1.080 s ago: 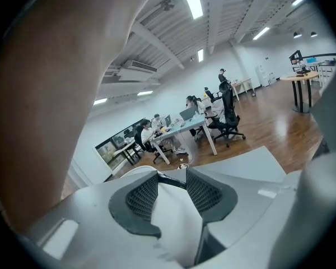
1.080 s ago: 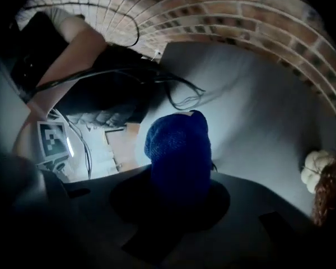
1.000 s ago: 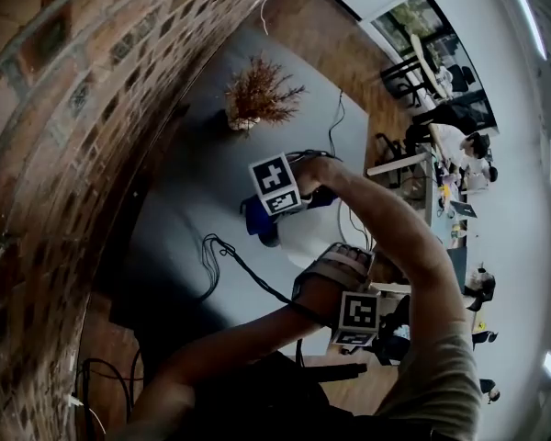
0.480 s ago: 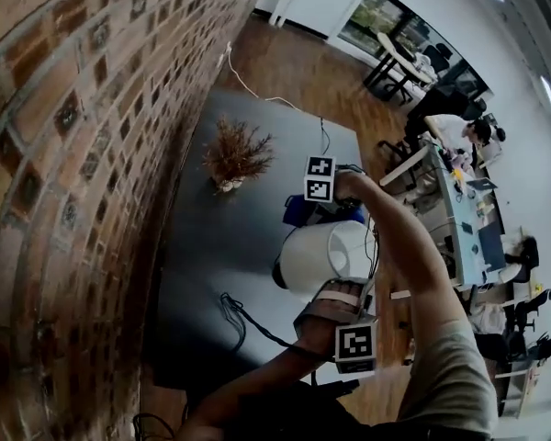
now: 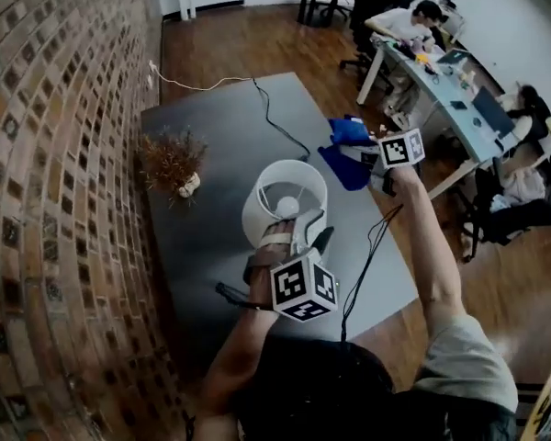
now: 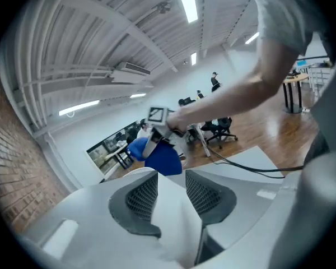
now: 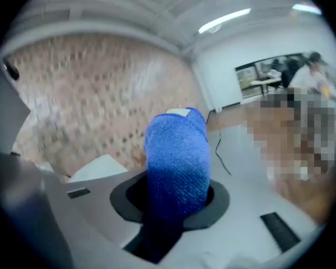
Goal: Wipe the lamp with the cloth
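Head view: square-patterned marker cubes [image 5: 304, 286] [image 5: 401, 148]

brick wall [image 5: 46, 154] | wood floor [image 5: 220, 35] | office desks [image 5: 445, 85] | ceiling strip lights [image 6: 186, 1]

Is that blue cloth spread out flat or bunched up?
Bunched up: the blue cloth shows as a thick folded wad, pinched between the jaws of the right gripper.
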